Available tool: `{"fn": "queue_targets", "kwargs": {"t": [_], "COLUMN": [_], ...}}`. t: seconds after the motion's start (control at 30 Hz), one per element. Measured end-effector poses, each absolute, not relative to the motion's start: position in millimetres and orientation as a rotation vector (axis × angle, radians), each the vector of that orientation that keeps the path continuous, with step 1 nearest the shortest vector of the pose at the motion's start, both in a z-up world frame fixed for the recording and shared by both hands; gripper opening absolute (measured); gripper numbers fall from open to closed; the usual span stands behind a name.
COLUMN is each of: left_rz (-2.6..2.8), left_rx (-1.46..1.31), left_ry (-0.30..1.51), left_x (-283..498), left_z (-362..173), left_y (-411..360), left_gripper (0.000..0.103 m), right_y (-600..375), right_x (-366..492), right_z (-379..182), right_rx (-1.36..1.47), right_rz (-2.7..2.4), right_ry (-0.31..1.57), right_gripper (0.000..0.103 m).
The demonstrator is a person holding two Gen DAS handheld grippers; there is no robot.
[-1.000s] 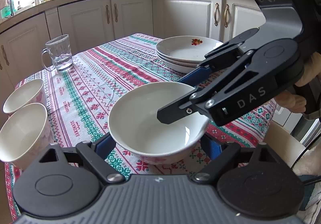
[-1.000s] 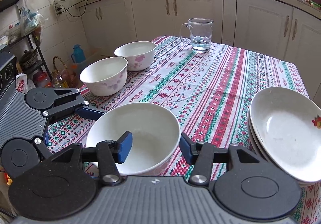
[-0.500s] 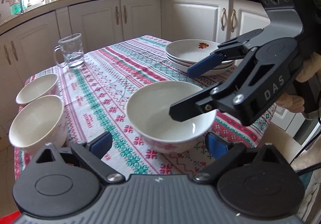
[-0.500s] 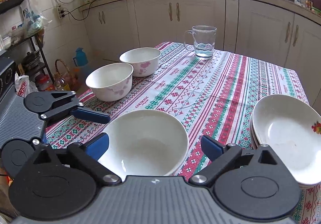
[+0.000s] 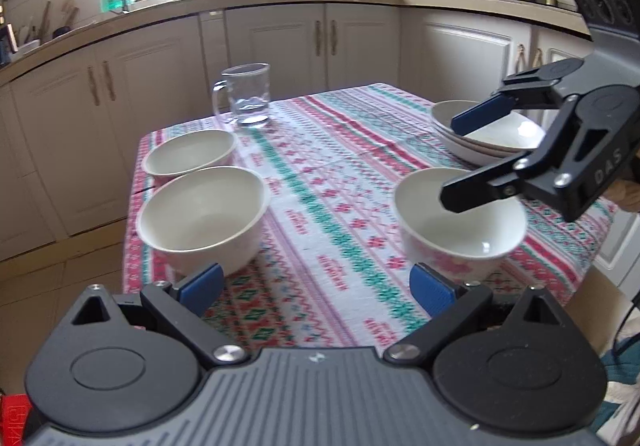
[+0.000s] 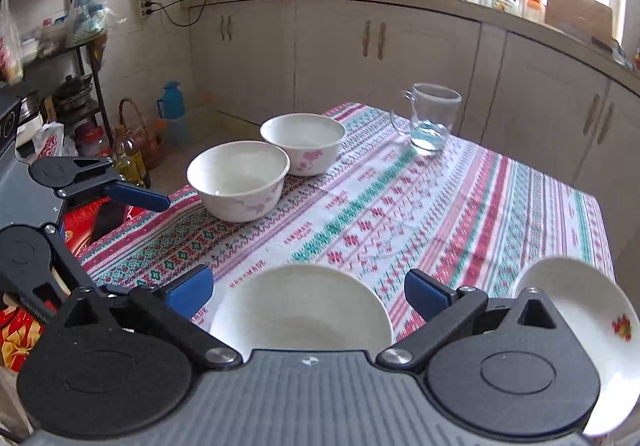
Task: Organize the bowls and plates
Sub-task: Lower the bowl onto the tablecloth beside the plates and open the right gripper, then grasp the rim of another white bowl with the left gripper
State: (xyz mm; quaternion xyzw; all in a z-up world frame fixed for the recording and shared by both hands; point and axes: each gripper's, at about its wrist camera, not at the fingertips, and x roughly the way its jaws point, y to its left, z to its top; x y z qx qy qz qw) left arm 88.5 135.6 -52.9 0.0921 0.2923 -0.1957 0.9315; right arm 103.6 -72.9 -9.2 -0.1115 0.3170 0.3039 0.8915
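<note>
bare cloth [image 5: 320,182] mid-table; bowls [image 5: 202,212] left (plates [image 5: 488,142] right)

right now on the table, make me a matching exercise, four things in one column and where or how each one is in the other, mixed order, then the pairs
Things
1. glass mug
2. stack of plates
3. lone bowl
4. pair of bowls

Places or states
A. standing side by side near the table's left edge
B. piled up at the right side, red flower print on the top one
C. far end of the table, a little water in it
D. nearest the open right gripper, alone at the near edge

Pairs: 1-C, 2-B, 3-D, 4-A
</note>
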Motion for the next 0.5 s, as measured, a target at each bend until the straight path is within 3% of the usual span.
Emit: {"fn": "queue_targets", "kwargs": {"t": [0.5], "left_rz": [-0.257], "left_rx": [0.129], "left_ry": [0.609], "left_x": [154], "left_z": [-39], "left_y": [196], "left_gripper": [0.099], "right_y": [-1], "right_x": [129], "right_z": [-12], "right_rx": [-0.4], "right_rz": [0.724], "right_ry": [0.653], "right_gripper": [0.103]}}
